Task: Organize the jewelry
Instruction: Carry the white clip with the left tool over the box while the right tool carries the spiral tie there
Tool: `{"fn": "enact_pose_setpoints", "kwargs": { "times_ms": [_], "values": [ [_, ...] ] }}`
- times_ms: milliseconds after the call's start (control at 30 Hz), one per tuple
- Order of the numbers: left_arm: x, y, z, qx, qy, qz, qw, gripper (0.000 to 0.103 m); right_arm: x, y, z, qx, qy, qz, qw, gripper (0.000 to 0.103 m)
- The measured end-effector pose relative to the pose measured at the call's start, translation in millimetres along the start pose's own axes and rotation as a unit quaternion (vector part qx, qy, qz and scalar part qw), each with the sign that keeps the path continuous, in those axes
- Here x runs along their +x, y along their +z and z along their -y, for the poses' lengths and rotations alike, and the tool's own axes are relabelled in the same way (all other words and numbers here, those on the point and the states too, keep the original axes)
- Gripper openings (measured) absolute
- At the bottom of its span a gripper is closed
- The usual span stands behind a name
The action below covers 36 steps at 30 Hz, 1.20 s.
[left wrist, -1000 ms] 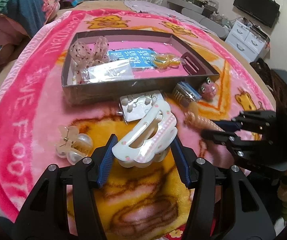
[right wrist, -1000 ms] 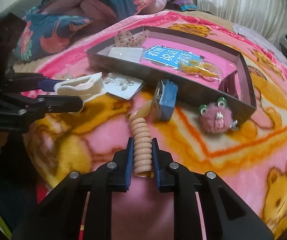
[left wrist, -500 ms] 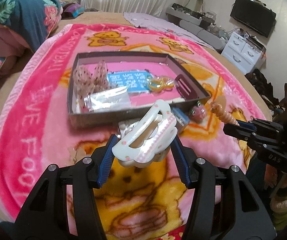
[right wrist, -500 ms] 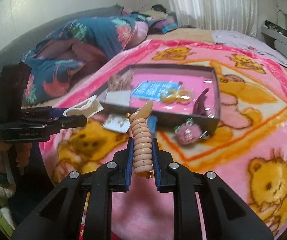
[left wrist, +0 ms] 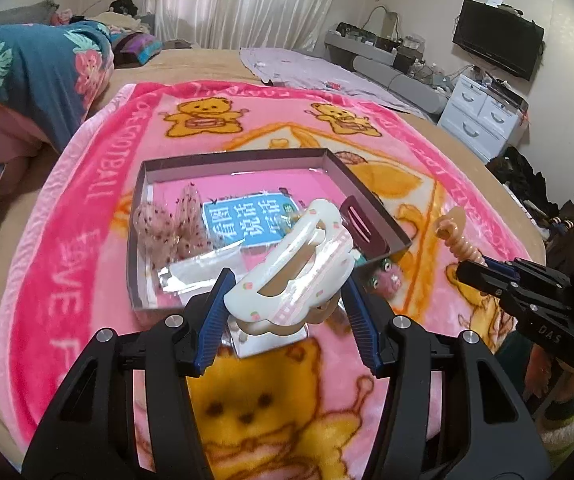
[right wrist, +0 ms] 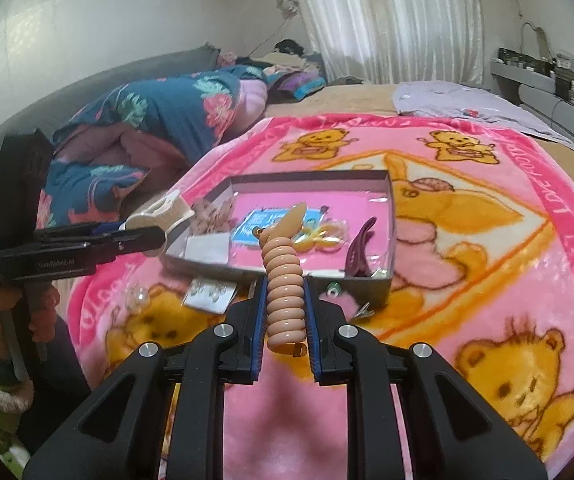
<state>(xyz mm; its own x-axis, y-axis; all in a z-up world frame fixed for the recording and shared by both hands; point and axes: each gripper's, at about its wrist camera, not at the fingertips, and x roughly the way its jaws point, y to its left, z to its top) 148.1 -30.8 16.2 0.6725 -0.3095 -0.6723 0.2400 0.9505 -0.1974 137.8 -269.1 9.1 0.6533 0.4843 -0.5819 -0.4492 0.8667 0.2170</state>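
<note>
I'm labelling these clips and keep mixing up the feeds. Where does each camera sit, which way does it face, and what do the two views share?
Left wrist: sits behind the left gripper, facing down over the blanket to the box; its fingers clamp a white hair claw; the right gripper shows at right.
Right wrist: sits behind the right gripper, clamping a spiral hair tie; the left gripper and a hand show at left.
Shared: box, blanket, both held items.
</note>
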Motion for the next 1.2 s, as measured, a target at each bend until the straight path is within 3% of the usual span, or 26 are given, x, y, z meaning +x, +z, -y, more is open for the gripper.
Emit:
{"fn": "enact_pose_setpoints", "kwargs": {
  "times_ms": [800, 1200],
  "values": [
    [64.6, 41.8, -12.2, -0.02, 0.002, -0.014, 0.9997, 0.047, 24.8, 39.1, 23.8, 0.017, -0.04, 0.031, 0.999, 0.017],
    [102.1, 40.7, -36.7, -0.04, 0.017, -0.036, 0.9984, 0.047, 68.5, 49.7, 26.8, 0.01, -0.053, 0.001, 0.999, 0.017]
  ]
}}
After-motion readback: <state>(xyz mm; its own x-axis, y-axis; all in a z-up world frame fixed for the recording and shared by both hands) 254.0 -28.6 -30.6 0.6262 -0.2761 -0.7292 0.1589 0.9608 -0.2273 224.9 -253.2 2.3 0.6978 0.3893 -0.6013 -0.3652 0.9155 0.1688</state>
